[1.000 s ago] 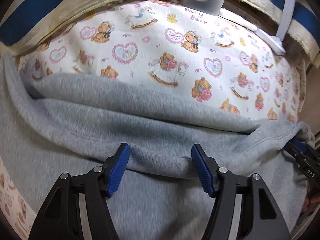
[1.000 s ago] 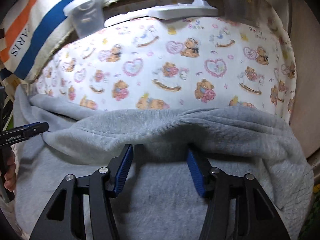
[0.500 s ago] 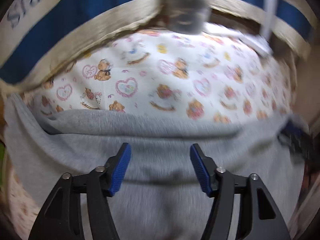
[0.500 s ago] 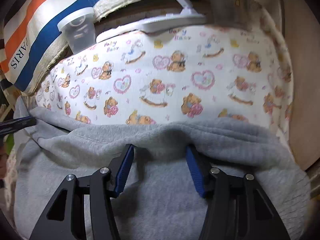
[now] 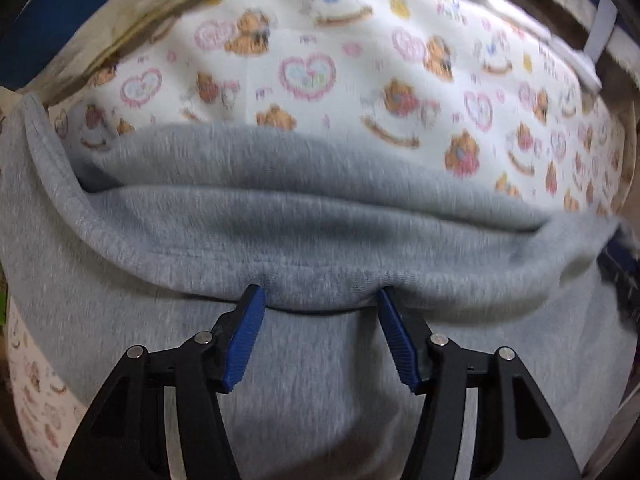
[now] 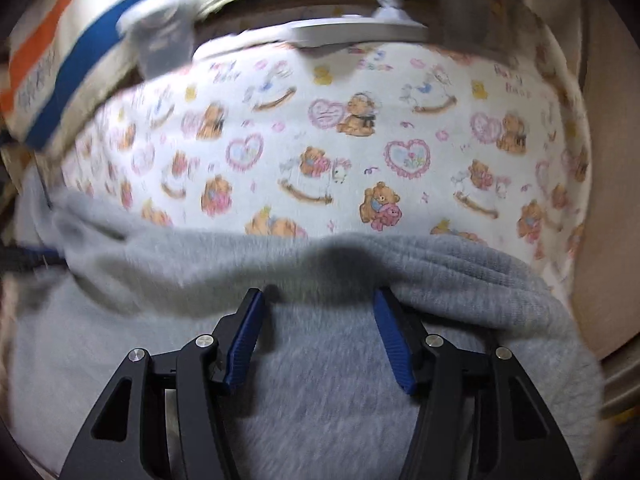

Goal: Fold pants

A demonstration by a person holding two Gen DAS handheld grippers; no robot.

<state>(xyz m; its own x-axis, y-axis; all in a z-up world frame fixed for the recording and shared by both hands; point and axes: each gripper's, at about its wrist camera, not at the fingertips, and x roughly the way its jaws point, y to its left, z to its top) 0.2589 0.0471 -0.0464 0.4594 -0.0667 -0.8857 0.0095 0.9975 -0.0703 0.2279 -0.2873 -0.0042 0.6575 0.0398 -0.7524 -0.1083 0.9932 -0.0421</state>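
Note:
Grey fleece pants (image 5: 304,224) lie folded on a teddy-bear print sheet (image 5: 360,80). In the left wrist view my left gripper (image 5: 320,300) is open, its blue pads straddling the thick folded edge of the pants, tips against the cloth. In the right wrist view my right gripper (image 6: 318,300) is open too, its pads at the folded edge of the same pants (image 6: 320,360). The right gripper's dark tip shows at the far right of the left view (image 5: 620,276). The left gripper's tip shows at the far left of the right view (image 6: 24,256).
A striped blue, orange and cream bag (image 6: 60,60) and a clear plastic cup (image 6: 164,40) stand behind the sheet (image 6: 360,140). A white flat stand (image 6: 360,32) lies at the back. A tan surface (image 6: 608,160) borders the right side.
Both grippers have dropped and moved forward, so the folded edge now sits at the pad tips. Both stay open. The view is blurred by motion.

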